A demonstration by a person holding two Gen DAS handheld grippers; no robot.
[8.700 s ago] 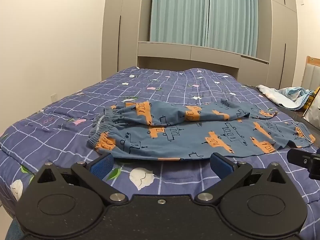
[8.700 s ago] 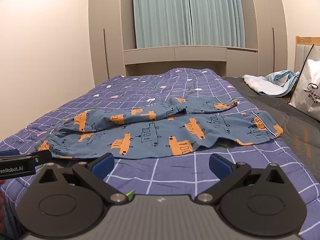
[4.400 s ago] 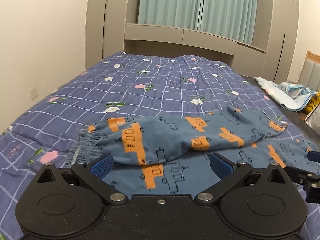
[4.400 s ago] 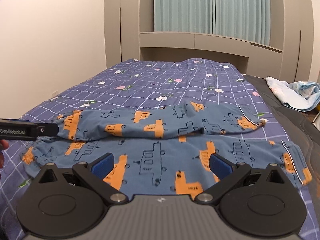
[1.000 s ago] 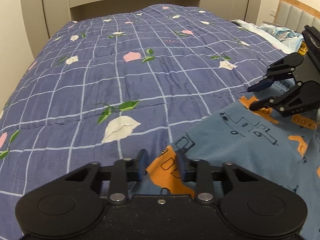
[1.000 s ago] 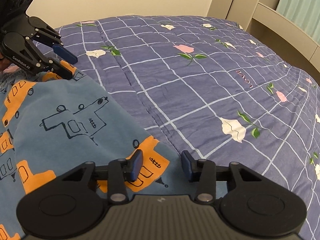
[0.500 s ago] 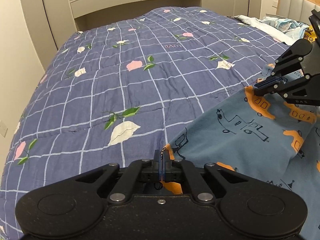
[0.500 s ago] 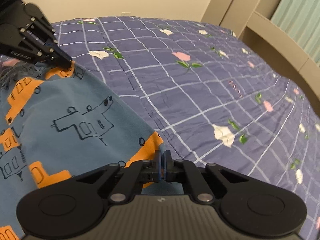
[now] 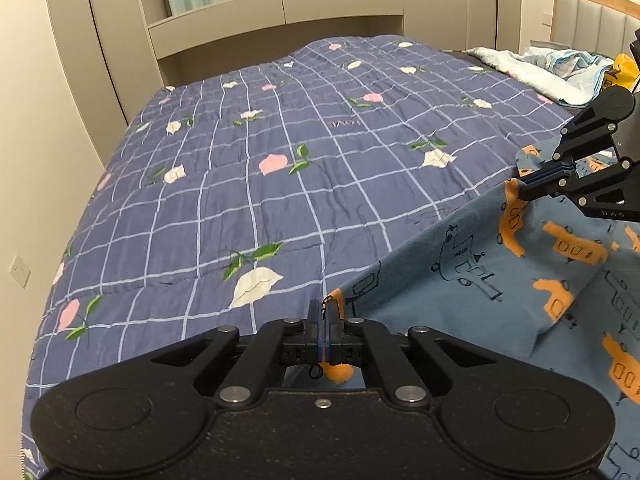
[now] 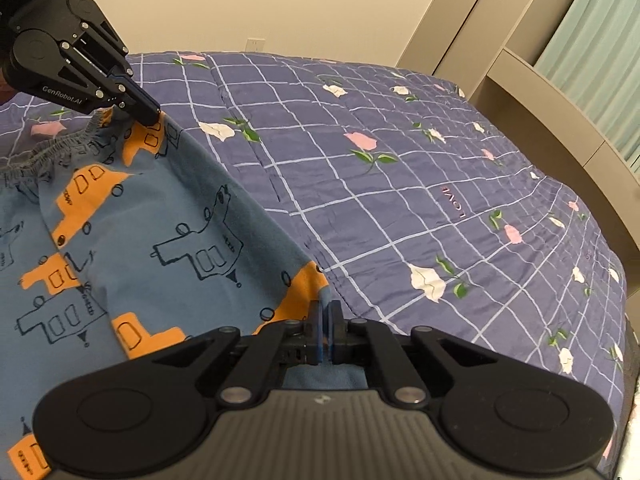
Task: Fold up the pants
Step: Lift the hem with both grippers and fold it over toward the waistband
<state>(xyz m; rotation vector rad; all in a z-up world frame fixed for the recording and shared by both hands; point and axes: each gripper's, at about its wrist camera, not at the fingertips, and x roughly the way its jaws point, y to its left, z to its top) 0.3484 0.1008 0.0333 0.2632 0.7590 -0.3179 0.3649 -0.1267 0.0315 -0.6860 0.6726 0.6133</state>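
Left gripper (image 9: pixel 325 312) was clamped on the pants (image 9: pixel 500 280) edge near the waistband; right gripper (image 10: pixel 325 314) pinched the same edge further along. Pants hung lifted btwn both, over the bed (image 9: pixel 280 160).

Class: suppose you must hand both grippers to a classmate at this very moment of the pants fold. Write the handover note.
Left gripper: shut on the pants, at the far edge near the elastic waistband.
Right gripper: shut on the same edge, further along the leg.
Pants: blue with orange vehicles, the gripped edge raised off the purple checked quilt, the rest draped below.
Done: both grips taken on one long edge.
Left: probably carry this edge across onto the other leg, lay it flat, release, then fold along the length. The cuffs are out of view; check them first.
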